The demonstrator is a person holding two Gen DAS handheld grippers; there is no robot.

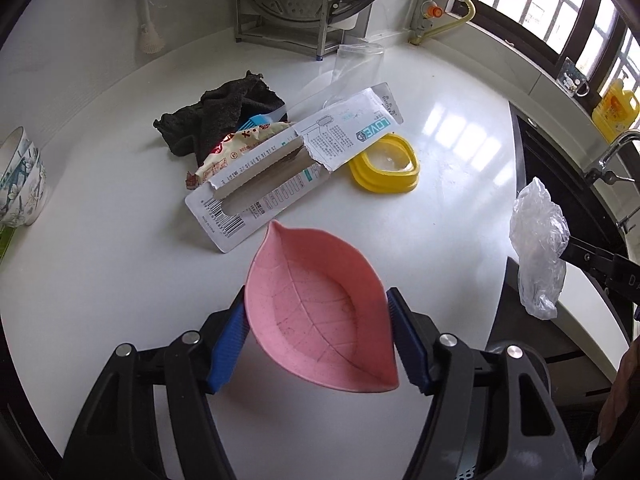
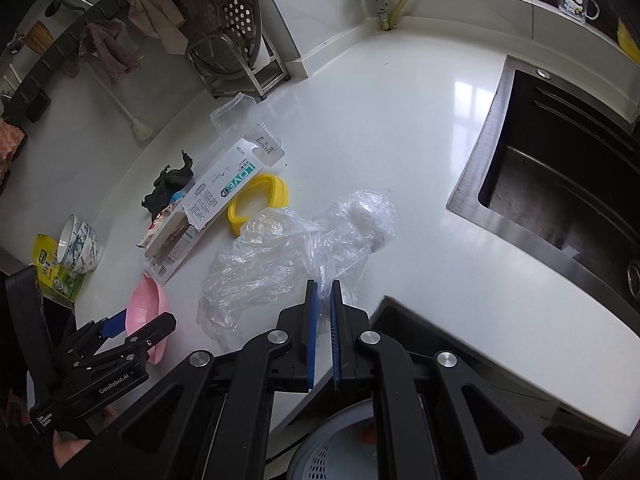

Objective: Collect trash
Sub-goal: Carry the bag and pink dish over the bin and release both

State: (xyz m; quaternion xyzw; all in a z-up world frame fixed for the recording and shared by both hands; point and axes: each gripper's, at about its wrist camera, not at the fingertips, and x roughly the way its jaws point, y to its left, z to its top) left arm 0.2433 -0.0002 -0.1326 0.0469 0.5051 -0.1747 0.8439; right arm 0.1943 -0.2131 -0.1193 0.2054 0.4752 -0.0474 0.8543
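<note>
My left gripper (image 1: 318, 304) is shut on a pink leaf-shaped dish (image 1: 320, 312) and holds it above the white counter; the dish also shows in the right wrist view (image 2: 144, 312). My right gripper (image 2: 324, 288) is shut on a crumpled clear plastic bag (image 2: 288, 248), which hangs near the counter's front edge; the bag also shows in the left wrist view (image 1: 540, 248). A torn white cardboard package (image 1: 288, 164) lies on a snack wrapper (image 1: 240, 148) beside a black cloth (image 1: 216, 120). A clear plastic blister (image 1: 356, 68) lies behind it.
A yellow lid (image 1: 386, 168) sits right of the package. Stacked bowls (image 1: 20, 180) stand at the left. A steel rack with a steamer tray (image 1: 304, 4) stands at the back. A dark sink (image 2: 568, 176) is at the right. A round bin (image 2: 344, 444) sits below the counter edge.
</note>
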